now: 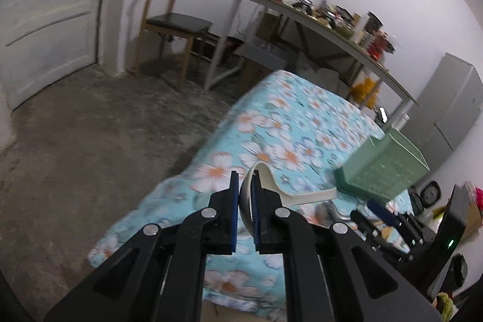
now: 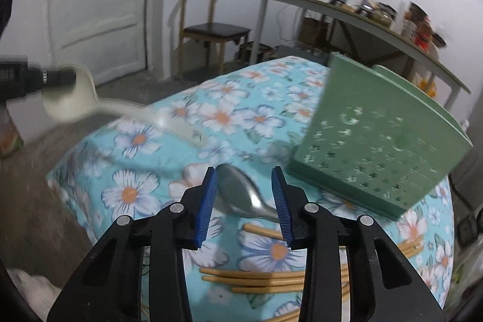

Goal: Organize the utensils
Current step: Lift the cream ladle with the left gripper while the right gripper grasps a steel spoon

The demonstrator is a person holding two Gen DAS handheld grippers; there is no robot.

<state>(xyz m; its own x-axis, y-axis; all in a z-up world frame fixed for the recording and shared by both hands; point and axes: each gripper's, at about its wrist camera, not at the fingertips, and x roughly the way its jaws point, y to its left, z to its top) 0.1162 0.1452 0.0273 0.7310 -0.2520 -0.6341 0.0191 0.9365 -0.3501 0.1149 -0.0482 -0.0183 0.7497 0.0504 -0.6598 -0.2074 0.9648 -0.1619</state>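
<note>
My left gripper (image 1: 245,186) is shut on the bowl of a cream plastic ladle spoon (image 1: 302,195); its handle sticks out to the right over the floral tablecloth (image 1: 286,125). The right wrist view shows the same spoon (image 2: 69,101) blurred at the left, lifted above the table. My right gripper (image 2: 245,201) hangs low over the table with its jaws apart around a metal spoon (image 2: 241,192) that lies on the cloth; a gap shows beside the bowl. A green perforated utensil holder (image 2: 377,141) stands just right of it. Several wooden chopsticks (image 2: 265,281) lie under the fingers.
The small table's edge (image 2: 66,171) drops to a concrete floor on the left. A wooden chair (image 1: 172,23), a white door (image 1: 45,20) and a long shelf table with jars (image 1: 332,20) stand behind. A grey cabinet (image 1: 452,98) is at the right.
</note>
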